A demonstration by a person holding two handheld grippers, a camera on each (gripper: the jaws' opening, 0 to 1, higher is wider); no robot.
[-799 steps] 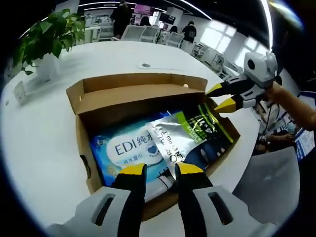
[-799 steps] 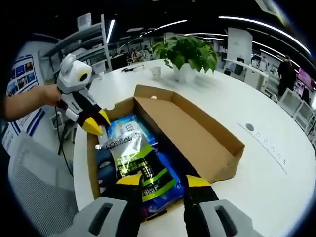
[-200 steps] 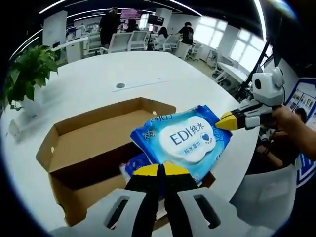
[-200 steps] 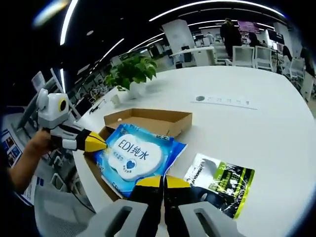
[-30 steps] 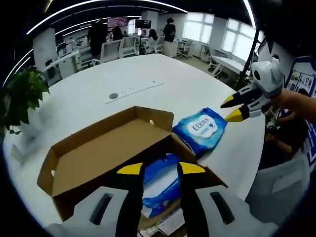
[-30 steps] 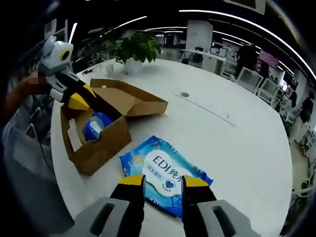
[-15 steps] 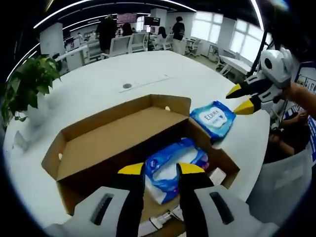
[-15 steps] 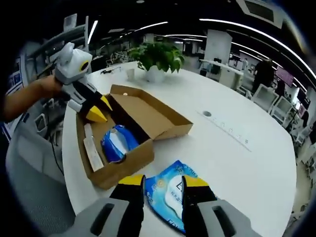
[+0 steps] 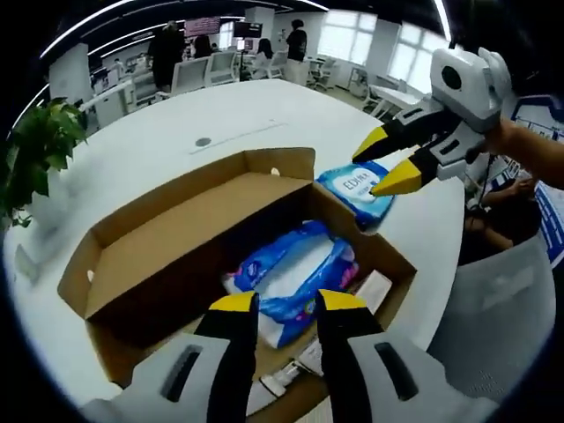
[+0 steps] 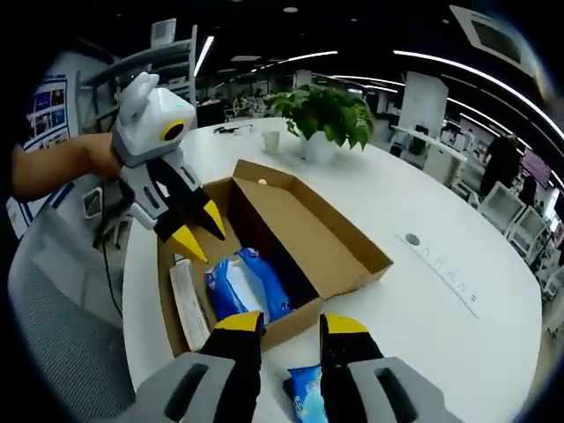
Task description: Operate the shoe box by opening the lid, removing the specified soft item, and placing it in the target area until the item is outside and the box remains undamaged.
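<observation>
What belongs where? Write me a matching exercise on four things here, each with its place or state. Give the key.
Column one:
1. blue soft pack
2. EDI wipes pack
3. potted plant
4. box lid

Column two:
A. folded open
B. standing upright on the table, apart from the shoe box
C. lying inside the shoe box
D. lying flat on the table, just outside the shoe box

Pairs: 1-C, 2-D, 3-B, 4-A
</observation>
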